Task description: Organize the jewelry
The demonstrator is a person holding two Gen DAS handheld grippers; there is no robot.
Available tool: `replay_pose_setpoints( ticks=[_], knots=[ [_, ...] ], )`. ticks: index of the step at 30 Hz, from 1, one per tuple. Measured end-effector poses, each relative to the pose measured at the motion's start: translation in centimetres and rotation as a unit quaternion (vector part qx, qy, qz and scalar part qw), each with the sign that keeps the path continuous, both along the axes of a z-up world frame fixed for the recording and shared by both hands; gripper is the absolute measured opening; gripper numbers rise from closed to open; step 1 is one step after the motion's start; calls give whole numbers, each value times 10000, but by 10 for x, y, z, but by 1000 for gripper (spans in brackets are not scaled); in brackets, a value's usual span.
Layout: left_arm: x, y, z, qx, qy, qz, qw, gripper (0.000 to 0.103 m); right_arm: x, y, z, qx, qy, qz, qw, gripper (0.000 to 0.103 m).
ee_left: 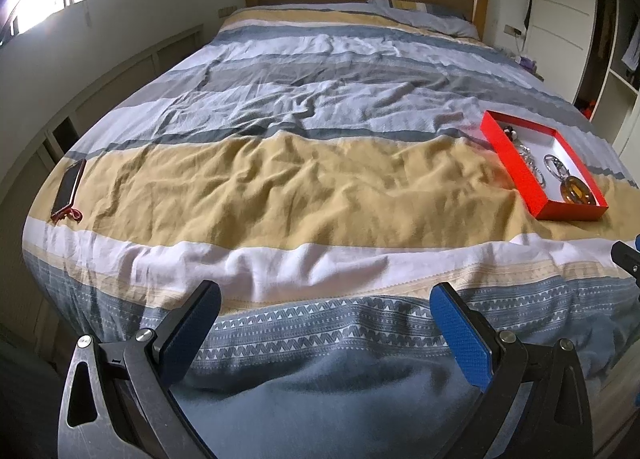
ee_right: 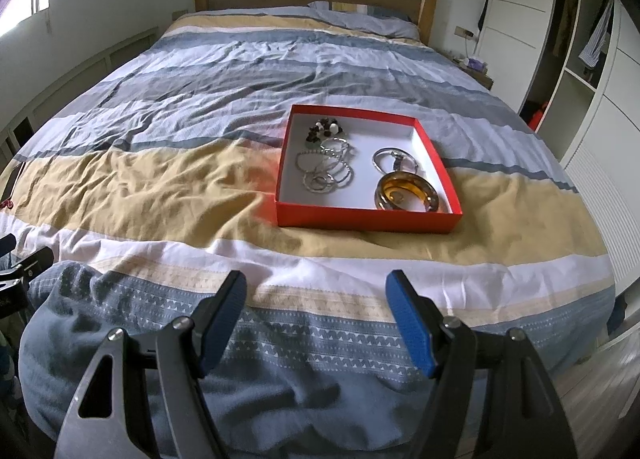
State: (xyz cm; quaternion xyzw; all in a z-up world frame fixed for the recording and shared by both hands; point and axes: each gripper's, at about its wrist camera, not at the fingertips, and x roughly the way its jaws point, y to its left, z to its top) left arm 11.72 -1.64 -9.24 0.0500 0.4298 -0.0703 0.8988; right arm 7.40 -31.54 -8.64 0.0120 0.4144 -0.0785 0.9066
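Red tray (ee_left: 516, 163) wall hides most bracelets (ee_left: 530, 161); phone (ee_right: 12, 181) cropped

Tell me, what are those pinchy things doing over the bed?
A person holds a gripper in each hand above the foot of the bed. The left gripper and right gripper are both open and empty. A red box on the blanket already holds silver bangles, dark beads and an amber bangle. A phone lies off to the left.
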Motion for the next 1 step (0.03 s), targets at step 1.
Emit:
replay_pose_setpoints(
  ticks=[1],
  knots=[
    [1,0,-1,3,6,3,10000,102,1,0,-1,6,14,-2,10000,71]
  ],
)
